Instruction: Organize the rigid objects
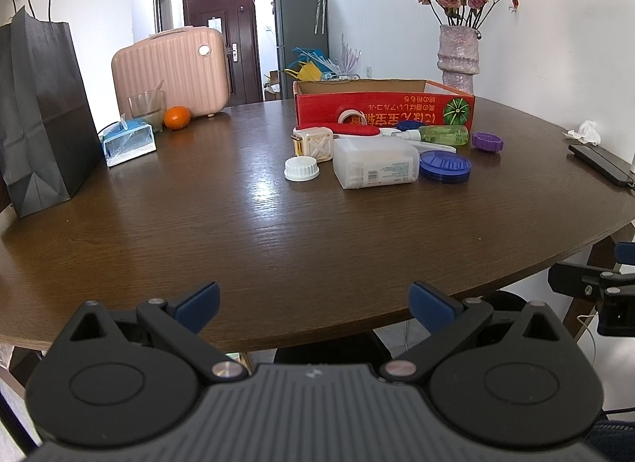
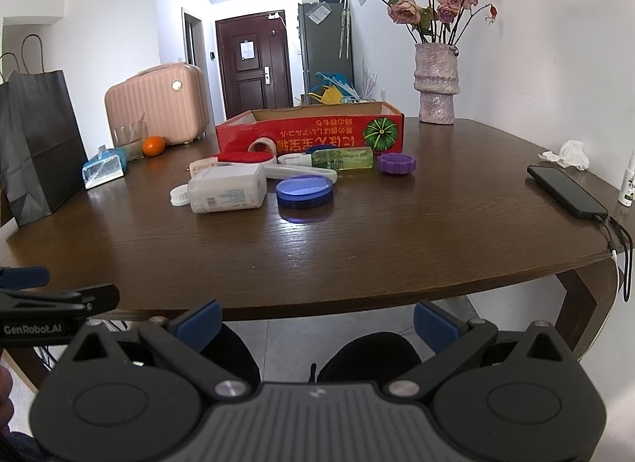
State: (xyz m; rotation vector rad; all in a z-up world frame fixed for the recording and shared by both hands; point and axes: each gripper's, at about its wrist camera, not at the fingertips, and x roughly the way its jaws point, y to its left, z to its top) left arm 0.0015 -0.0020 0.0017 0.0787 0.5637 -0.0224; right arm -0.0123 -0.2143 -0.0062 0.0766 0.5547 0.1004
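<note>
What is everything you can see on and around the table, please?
cardboard box: 1, red, open, table's far middle
plastic container: 1, translucent white, lying before the box
round lid: 1, blue, right of container
purple lid: 1, near box
spray bottle: 1, green, lying
white cap: 1, left of container
tape roll: 1, against box
orange: 1, far left
paper bag: 1, black, left edge
phone: 1, black, right edge
vase: 1, pink, holding roses
left gripper: open, empty
right gripper: open, empty
</note>
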